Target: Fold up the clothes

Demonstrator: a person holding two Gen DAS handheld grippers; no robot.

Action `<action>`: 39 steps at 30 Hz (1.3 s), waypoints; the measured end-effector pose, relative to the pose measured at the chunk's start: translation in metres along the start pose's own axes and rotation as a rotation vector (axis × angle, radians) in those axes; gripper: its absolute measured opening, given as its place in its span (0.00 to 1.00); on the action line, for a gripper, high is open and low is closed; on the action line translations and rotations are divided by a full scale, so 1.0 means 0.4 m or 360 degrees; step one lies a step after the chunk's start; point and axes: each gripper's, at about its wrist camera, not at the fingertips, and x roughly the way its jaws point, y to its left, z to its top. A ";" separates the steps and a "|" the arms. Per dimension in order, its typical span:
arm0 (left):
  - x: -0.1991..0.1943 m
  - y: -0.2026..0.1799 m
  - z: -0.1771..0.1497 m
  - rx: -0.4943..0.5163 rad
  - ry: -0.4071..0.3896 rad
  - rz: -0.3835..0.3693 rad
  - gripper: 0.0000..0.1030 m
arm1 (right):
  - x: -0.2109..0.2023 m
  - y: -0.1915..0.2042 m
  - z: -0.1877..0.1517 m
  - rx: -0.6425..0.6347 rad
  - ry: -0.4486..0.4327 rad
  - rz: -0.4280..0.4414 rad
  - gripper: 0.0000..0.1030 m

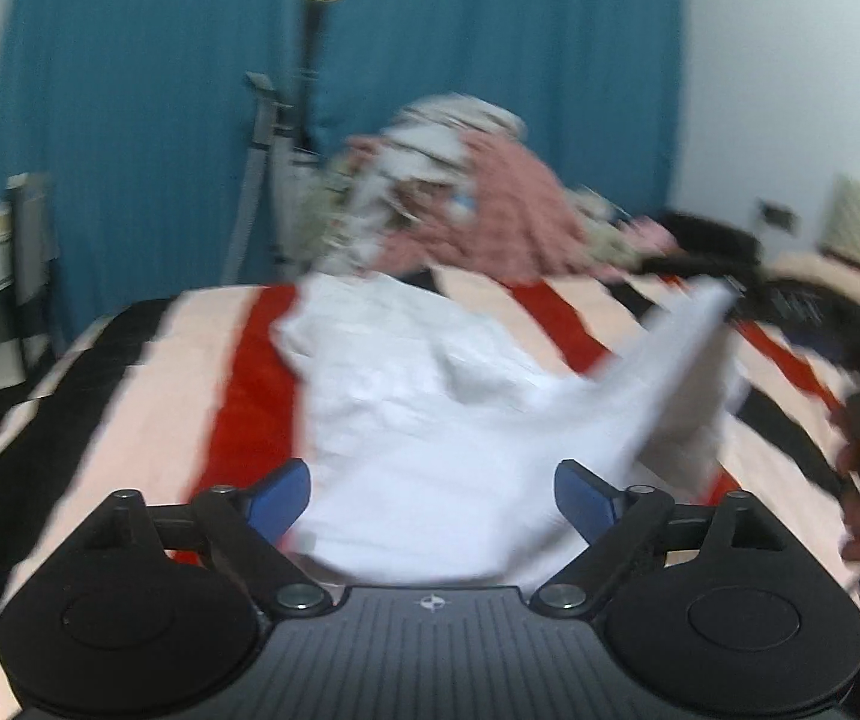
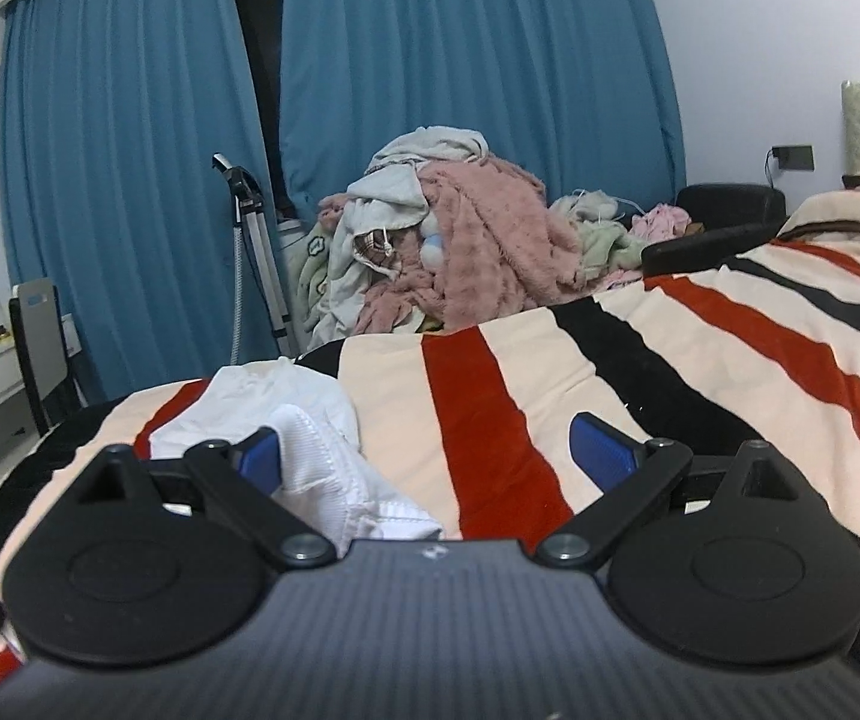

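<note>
Jaws wide on left gripper [image 1: 433, 495] and right gripper [image 2: 426, 450], gripping nothing; white garment [image 1: 430, 414] crumpled on striped bed [image 2: 700, 360], bare blanket right of garment, clothes pile [image 2: 460, 240] beyond far edge.

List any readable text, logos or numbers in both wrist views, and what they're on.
No readable words or numbers in either view.
Left gripper body: small white compass-like emblem, no letters.
Right gripper body: similar emblem, blurred.
</note>
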 end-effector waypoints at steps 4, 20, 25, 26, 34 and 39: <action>0.063 -0.061 -0.025 0.0050 0.0059 -0.0094 0.99 | 0.003 -0.010 -0.002 0.0044 0.0030 -0.0002 0.94; 0.041 0.041 0.013 -0.0504 -0.0360 0.0436 0.99 | 0.023 -0.017 -0.039 0.0061 0.0068 -0.0125 0.94; -0.034 0.074 0.015 -0.0582 -0.0393 0.0464 0.99 | 0.023 -0.009 -0.047 0.0014 0.0051 -0.0156 0.94; -0.041 0.077 0.016 -0.0570 -0.0380 0.0493 0.99 | 0.019 -0.010 -0.046 0.0019 0.0031 -0.0152 0.94; 0.027 0.058 0.011 -0.0417 -0.0137 0.0570 0.99 | -0.022 -0.008 -0.025 0.0003 -0.0164 -0.0153 0.94; 0.079 0.028 0.004 -0.0250 -0.0101 0.0616 0.99 | -0.035 -0.009 -0.018 -0.0011 -0.0208 -0.0142 0.94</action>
